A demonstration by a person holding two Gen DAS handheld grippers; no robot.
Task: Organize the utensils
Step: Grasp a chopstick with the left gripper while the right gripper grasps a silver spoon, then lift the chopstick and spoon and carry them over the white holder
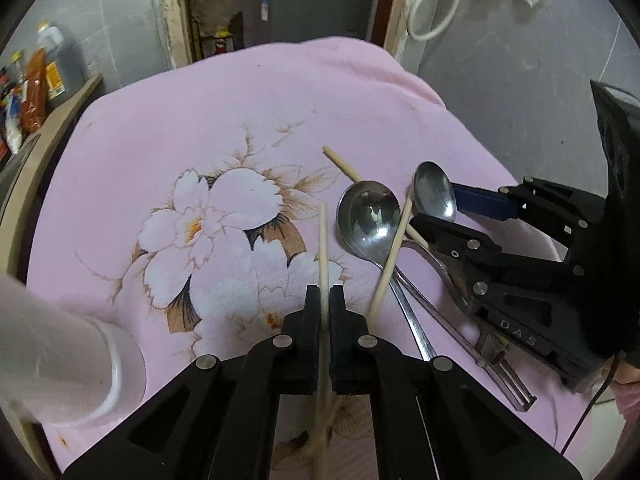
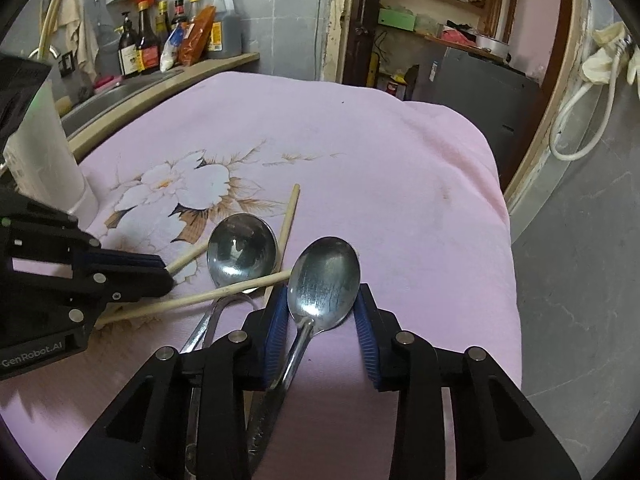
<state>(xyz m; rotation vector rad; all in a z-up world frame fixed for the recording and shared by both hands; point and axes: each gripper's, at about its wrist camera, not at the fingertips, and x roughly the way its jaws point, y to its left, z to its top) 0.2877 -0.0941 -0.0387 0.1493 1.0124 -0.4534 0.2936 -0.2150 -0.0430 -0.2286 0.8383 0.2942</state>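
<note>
My left gripper (image 1: 325,294) is shut on a wooden chopstick (image 1: 322,248) that points forward over the pink flowered cloth (image 1: 200,128). Two more chopsticks (image 1: 390,256) lie crossed over a round metal spoon (image 1: 368,216). My right gripper (image 2: 323,312) is open, its blue-padded fingers (image 2: 276,332) on either side of an oval metal spoon (image 2: 324,276); the spoon's bowl touches both pads. The round spoon (image 2: 242,248) and crossed chopsticks (image 2: 224,290) lie just left of it. The left gripper (image 2: 132,268) shows there too.
A white cylindrical holder (image 1: 60,360) stands at the near left; it also shows in the right wrist view (image 2: 44,148). A counter with sauce bottles (image 2: 180,36) and a sink runs along the left. A doorway and shelves (image 2: 432,20) are behind.
</note>
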